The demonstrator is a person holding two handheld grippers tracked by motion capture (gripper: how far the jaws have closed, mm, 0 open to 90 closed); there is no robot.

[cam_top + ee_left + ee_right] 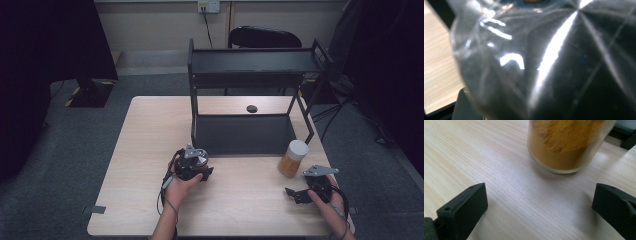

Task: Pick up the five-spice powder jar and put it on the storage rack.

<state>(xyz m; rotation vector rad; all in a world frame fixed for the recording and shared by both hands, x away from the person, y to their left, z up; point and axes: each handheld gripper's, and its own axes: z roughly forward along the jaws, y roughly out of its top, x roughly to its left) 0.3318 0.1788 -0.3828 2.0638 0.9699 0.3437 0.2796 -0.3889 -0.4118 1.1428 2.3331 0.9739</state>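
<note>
A glass jar of orange-yellow powder [292, 159] with a white lid stands on the wooden table [150, 145], near the right front foot of the black shelf rack [250, 62]. My right gripper [296, 194] rests just in front of the jar, open. In the right gripper view its jaws stand wide apart with bare wood between them [540, 207], and the jar [566, 145] is a short way ahead. My left gripper [194, 167] is held over the table in front of the rack. A dark thing in shiny, crinkled clear plastic [554, 65] sits right against its camera, hiding the jaws.
The two-tier black rack takes up the back middle of the table, its lower shelf [245, 134] bare. A small black round disc [251, 108] lies behind it. A black chair [265, 37] stands beyond the table. Bare wood lies on the left side and along the front edge.
</note>
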